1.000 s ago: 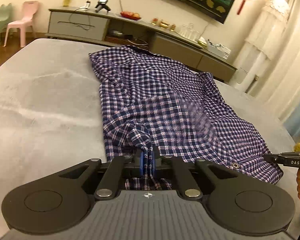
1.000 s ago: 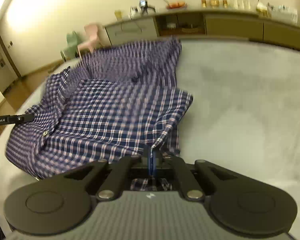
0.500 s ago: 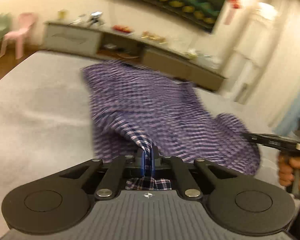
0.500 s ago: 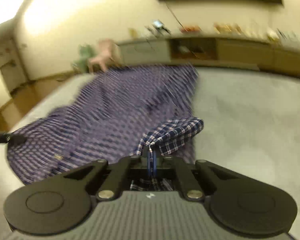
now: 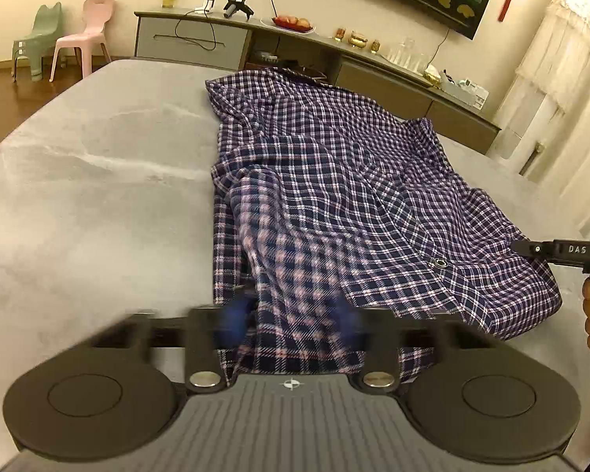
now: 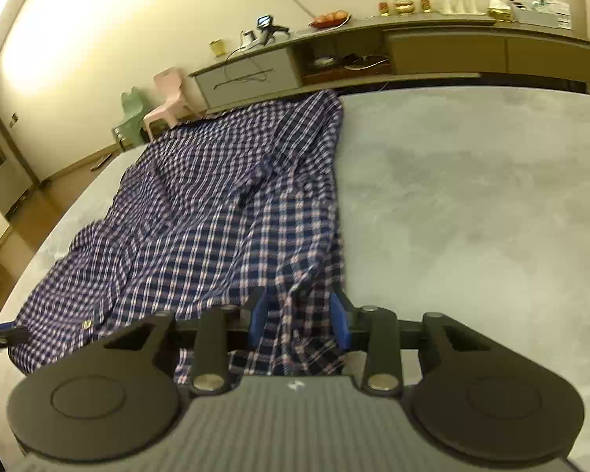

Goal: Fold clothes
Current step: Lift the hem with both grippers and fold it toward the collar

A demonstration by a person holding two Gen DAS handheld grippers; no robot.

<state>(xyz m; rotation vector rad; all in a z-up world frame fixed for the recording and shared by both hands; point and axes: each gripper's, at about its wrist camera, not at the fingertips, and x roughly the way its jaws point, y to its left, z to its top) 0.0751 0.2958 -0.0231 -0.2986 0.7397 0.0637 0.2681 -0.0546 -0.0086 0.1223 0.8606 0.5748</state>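
Both our grippers are opening over the near hem of a checked shirt (image 5: 334, 181). Our left gripper (image 5: 291, 318) has its blue pads spread, blurred, with cloth lying loose between them. Our right gripper (image 6: 299, 314) is likewise spread, a bunched fold between its pads but not pinched. We see the shirt stretched away from us along a wide grey padded surface (image 5: 98, 181), its far end reaching that surface's far edge. Bare grey lies to the left of the left gripper and to the right of the right gripper. Beyond the far edge, we see a long low cabinet (image 5: 192, 39) against the wall, with two small plastic chairs (image 5: 82, 35) on wooden floor at its left.
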